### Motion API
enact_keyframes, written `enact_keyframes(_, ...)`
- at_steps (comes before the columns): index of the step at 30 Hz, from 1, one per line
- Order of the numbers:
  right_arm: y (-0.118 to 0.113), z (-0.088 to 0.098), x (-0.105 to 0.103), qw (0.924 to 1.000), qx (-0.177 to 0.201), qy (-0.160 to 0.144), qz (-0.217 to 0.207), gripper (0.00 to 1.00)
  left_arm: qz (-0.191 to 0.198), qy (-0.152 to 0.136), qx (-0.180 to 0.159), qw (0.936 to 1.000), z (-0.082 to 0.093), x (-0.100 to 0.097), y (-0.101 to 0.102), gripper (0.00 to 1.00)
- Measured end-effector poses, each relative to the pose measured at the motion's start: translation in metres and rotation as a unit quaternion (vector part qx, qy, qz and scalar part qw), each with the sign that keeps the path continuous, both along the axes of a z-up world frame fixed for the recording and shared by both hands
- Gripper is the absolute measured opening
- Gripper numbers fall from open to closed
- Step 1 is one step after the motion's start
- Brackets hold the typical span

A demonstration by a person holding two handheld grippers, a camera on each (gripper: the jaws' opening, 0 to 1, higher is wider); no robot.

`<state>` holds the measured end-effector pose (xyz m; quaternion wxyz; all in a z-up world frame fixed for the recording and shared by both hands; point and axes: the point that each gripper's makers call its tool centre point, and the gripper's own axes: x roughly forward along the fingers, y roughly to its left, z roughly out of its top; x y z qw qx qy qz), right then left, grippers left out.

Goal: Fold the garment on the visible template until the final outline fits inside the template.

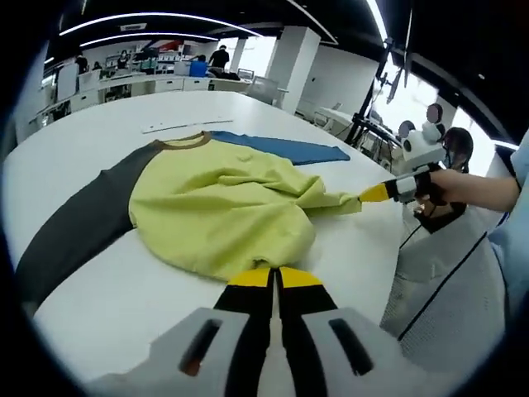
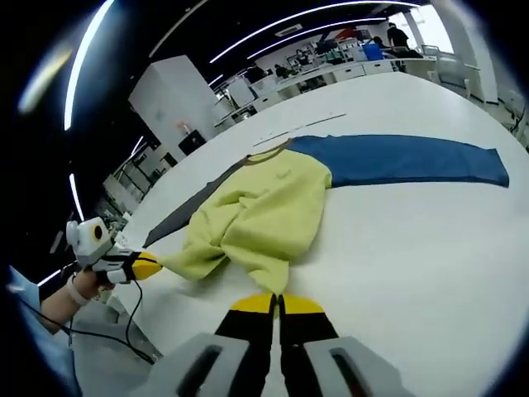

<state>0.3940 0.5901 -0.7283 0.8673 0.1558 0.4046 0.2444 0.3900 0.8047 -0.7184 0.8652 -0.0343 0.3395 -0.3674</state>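
Note:
A yellow-green shirt [image 1: 223, 207] [image 2: 264, 215] with a brown collar [image 1: 183, 142] lies bunched on the white table [image 1: 124, 306]. Its dark grey sleeve [image 1: 83, 223] [image 2: 190, 211] and blue sleeve [image 1: 289, 149] [image 2: 397, 161] lie spread out flat. My left gripper [image 1: 274, 277] [image 2: 147, 266] is shut on the hem, which is pulled into a taut point in the right gripper view. My right gripper [image 2: 277, 304] [image 1: 374, 193] is shut on another part of the hem, likewise drawn out to a point. The two grippers hold the hem apart from each other.
Thin pale strips [image 1: 178, 126] [image 2: 297, 128] lie on the table beyond the collar. A person's hand [image 1: 463, 186] holds the right gripper off the table edge. A tripod stand [image 1: 368, 124] rises at the right. Desks and people fill the far background.

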Motion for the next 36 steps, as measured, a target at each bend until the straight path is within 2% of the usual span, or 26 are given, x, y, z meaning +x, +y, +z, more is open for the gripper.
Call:
enact_keyframes(5, -0.012, 0.001, -0.008, 1.0000, -0.009, 0.000, 0.001, 0.00, 0.016, 0.031, -0.009, 0.9993, -0.004, -0.010, 0.013, 0.00)
enact_keyframes(12, -0.035, 0.000, -0.019, 0.9997, -0.019, 0.006, -0.014, 0.00, 0.034, 0.047, -0.004, 0.9983, -0.007, -0.022, 0.035, 0.00)
enact_keyframes(24, -0.061, 0.005, -0.033, 0.9993, -0.033, 0.017, -0.006, 0.00, 0.048, 0.093, -0.009, 0.9944, -0.003, -0.041, 0.053, 0.00)
enact_keyframes(29, -0.064, 0.014, -0.032, 0.9995, -0.022, 0.022, 0.003, 0.00, 0.052, 0.123, -0.012, 0.9910, -0.002, -0.046, 0.063, 0.00)
enact_keyframes(33, -0.065, 0.012, -0.032, 0.9988, -0.024, 0.036, 0.024, 0.00, 0.063, 0.166, -0.023, 0.9838, -0.006, -0.052, 0.069, 0.00)
enact_keyframes(36, -0.065, 0.008, -0.033, 0.9979, -0.027, 0.047, 0.034, 0.00, 0.061, 0.199, -0.003, 0.9780, -0.013, -0.061, 0.080, 0.00)
